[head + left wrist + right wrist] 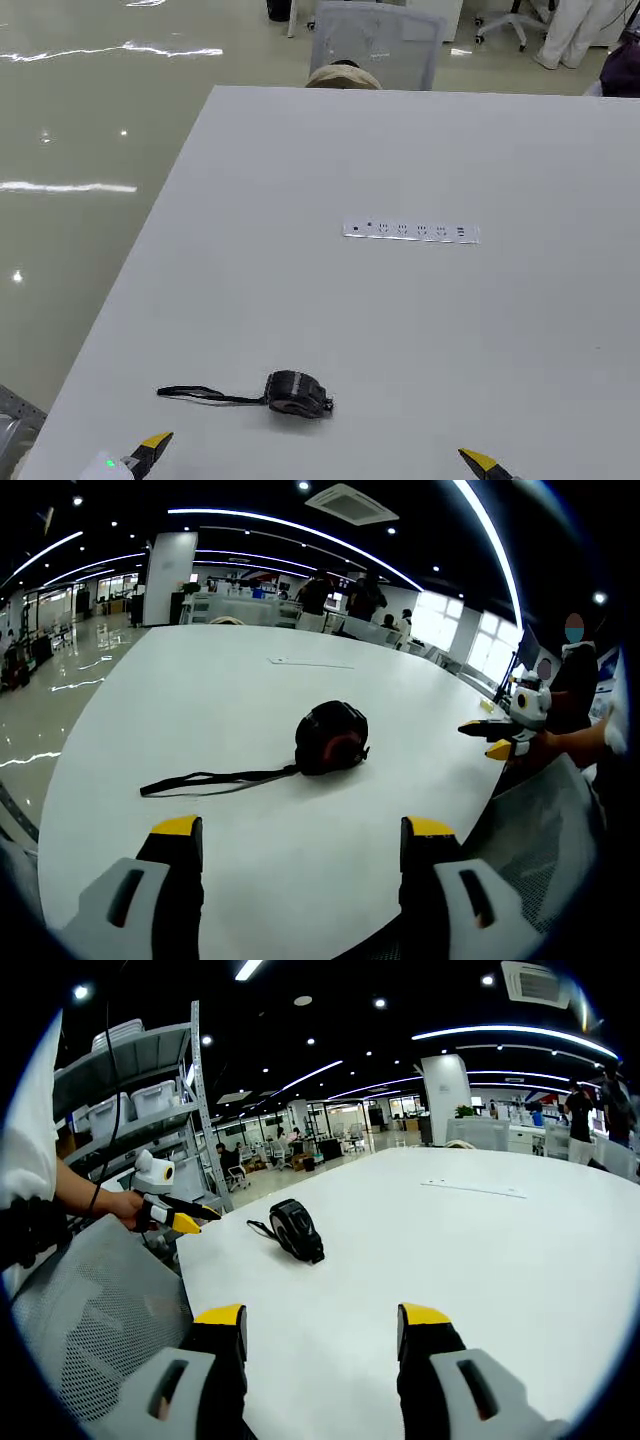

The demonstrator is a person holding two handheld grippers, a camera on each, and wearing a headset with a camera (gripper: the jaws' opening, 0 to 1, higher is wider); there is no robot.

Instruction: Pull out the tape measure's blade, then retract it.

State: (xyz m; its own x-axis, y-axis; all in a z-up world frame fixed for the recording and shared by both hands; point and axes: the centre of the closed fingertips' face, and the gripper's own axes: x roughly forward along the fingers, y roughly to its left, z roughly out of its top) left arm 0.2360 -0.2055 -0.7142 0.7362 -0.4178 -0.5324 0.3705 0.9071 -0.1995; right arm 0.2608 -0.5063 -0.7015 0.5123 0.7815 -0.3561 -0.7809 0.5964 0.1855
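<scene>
Setting: a large white rectangular tabletop [450, 330] in an open-plan room with a glossy pale floor [70, 150].
Tape measure: a small black round-cased tape measure [297, 394] lies on the tabletop near the person's edge, left of centre in the head view. No blade is seen drawn out of the case.
Strap: a thin black wrist strap [205, 395] trails from the case across the tabletop, out to the left in the head view, lying flat and slightly wavy.
Left hand-held gripper: its yellow-tipped jaws [300, 830] stand wide apart with nothing between them, pointing at the tape measure [332, 738] but well short of it. In the head view its tip [150, 450] shows at the bottom left, near the strap's free end, not touching.
Right hand-held gripper: its yellow-tipped jaws [322, 1315] are likewise spread and empty, above the near edge of the tabletop, with the tape measure [298, 1228] ahead and to the left. In the head view its tip [480, 462] shows at the bottom, to the right of the case.
Power strip: a flat white strip of sockets [411, 231] lies mid-table, well beyond the tape measure.
Far edge: a grey mesh-backed chair [378, 45] stands behind the tabletop.
</scene>
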